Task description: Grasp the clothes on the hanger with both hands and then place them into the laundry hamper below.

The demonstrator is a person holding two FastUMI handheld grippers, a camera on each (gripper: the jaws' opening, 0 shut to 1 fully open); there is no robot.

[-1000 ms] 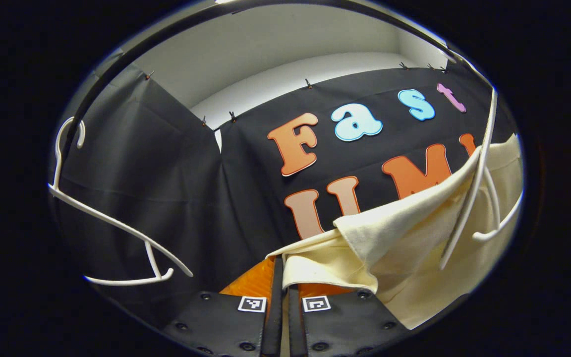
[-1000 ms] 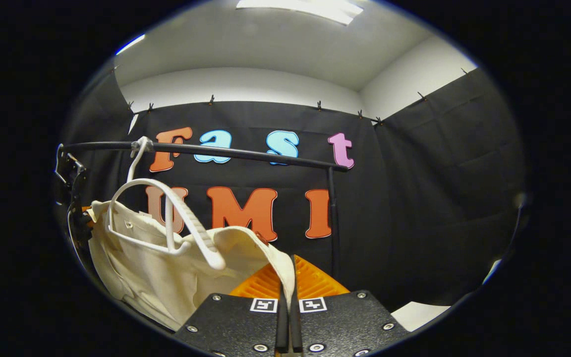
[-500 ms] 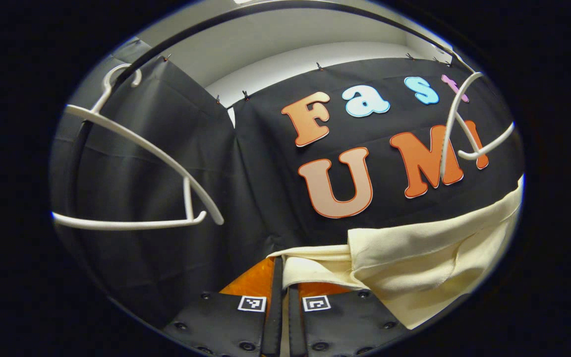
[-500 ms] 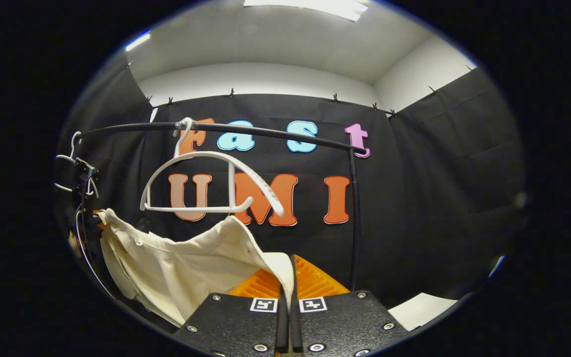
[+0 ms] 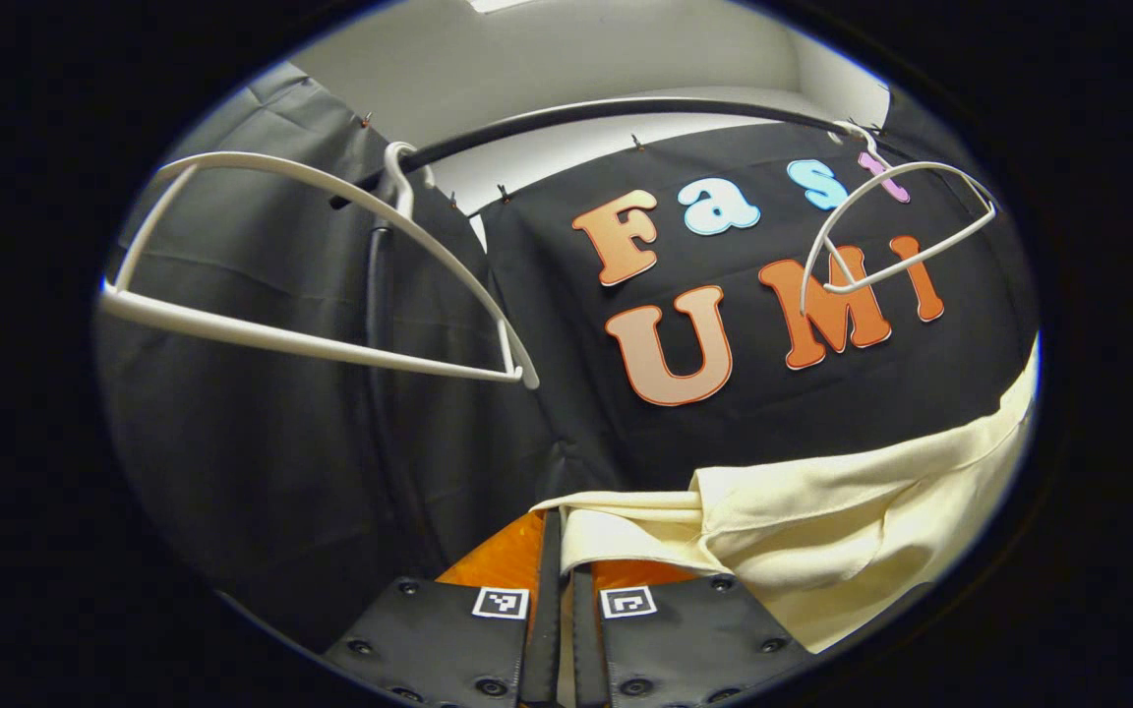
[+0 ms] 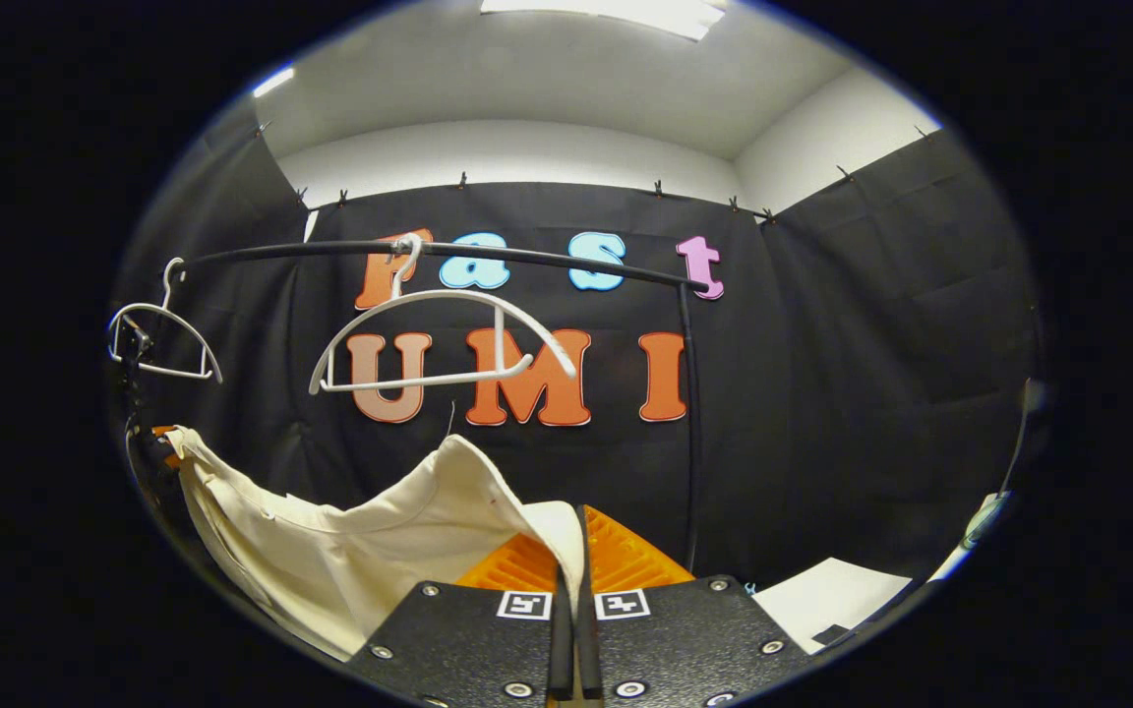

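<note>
Though off hanger, shirt in both grippers.

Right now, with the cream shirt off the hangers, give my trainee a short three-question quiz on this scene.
1. True or false: the cream cotton shirt hangs on a white plastic hanger.
2. How many white hangers hang on the black metal rail in the right gripper view?
3. The left gripper is: A open, B shut on the shirt, C shut on a hanger.

Key: 1 false, both grippers hold it below the bare hangers; 2 two; 3 B, as is the right gripper.
</note>
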